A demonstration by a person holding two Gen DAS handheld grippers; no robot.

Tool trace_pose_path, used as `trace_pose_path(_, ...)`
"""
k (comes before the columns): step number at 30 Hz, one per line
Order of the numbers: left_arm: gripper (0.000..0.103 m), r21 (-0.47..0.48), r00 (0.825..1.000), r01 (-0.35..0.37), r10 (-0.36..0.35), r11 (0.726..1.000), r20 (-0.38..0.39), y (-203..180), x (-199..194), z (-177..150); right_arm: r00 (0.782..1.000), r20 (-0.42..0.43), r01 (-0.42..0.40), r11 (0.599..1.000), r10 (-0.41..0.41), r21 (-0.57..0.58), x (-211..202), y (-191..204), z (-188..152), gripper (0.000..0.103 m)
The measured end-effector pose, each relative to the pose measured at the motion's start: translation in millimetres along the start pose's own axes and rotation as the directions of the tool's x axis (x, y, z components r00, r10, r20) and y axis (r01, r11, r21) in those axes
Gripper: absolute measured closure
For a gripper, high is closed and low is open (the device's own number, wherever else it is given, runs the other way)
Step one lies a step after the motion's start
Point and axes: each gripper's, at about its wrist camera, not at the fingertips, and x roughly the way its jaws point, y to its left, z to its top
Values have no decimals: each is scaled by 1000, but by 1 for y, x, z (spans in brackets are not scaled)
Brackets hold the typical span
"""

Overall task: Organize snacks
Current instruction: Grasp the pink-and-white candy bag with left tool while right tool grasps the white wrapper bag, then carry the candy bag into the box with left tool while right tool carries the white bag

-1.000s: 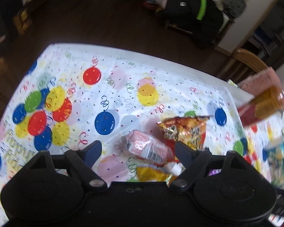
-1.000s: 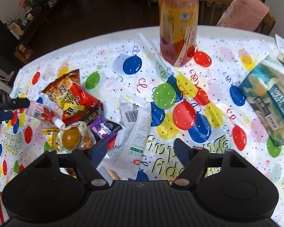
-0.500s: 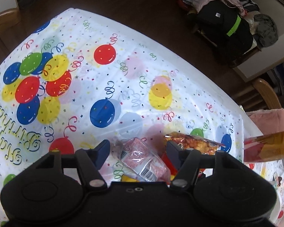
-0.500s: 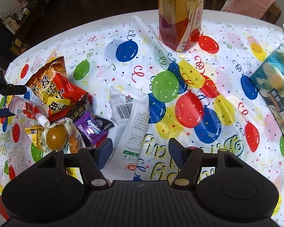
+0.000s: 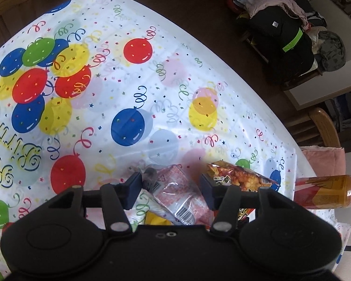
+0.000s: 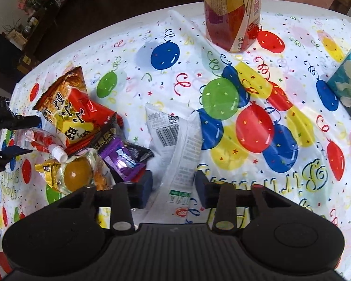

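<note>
Two grippers: left gripper (image 5: 170,193) open around pink pouch (image 5: 180,199); right gripper (image 6: 173,188) open around white packet (image 6: 182,154).
Risk: slippery packets may squirt free.

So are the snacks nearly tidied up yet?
Not really. Nothing looks sorted: the snack pile is still jumbled. In hand: the left gripper is open around the pink spout pouch, the right gripper open around the white packet. Everything is left.
</note>
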Motion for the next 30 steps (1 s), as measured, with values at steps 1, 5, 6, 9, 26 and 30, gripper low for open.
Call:
trace_pose_path(1,53,-5,1000,3,-3,1000,0,1,0,0,1000,3,5,1000,-5,-3,0,1,0,69)
trace_pose_path(5,55,-19,1000,17,-17,1000,8,3,-3,-3,1000,14,14,1000,-14,-7,-2,2,-3,75)
trace_pose_path(6,56,-18,1000,22,-21,1000,10,5,-4,-4,1000,17,15,1000,-15,-8,-3,2,-4,78)
trace_pose_path(9,58,-18,999,41,-41,999,12,9,-7,-7,999,28,22,1000,-22,-14,-8,1,-7,80)
trace_pose_path(26,60,82,992,94,-100,992,75,26,-59,-20,993,120,18,991,-3,-129,-75,18,-39,82)
trace_pose_path(30,60,104,988,116,-125,988,86,29,-79,-23,990,138,1,988,21,-152,-96,24,-50,82)
